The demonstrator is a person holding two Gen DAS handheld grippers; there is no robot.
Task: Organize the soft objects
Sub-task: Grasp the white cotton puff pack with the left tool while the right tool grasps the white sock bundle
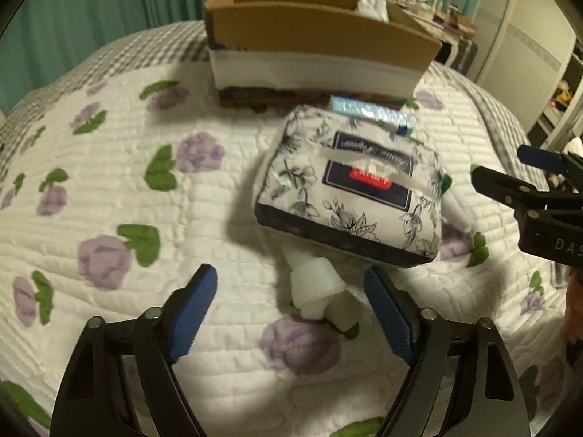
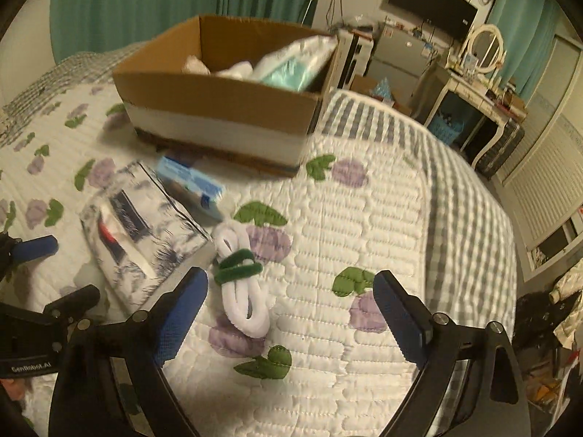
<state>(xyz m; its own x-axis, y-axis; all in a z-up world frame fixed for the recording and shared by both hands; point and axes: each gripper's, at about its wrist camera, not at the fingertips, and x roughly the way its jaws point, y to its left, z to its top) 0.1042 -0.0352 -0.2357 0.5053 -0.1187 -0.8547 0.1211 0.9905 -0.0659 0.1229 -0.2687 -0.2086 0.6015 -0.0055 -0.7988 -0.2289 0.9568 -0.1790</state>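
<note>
Left wrist view gives me the quilted bed [image 1: 109, 189] with the cardboard box [image 1: 313, 32] at its far side and a floral tissue pack [image 1: 349, 196] in front of it. My left gripper [image 1: 291, 313] stands wide and empty over a small white bundle [image 1: 320, 291]. My right gripper [image 2: 291, 309], also wide and empty, hangs beside a white cloth roll [image 2: 240, 284] bound with a green tie [image 2: 238, 266].
</note>
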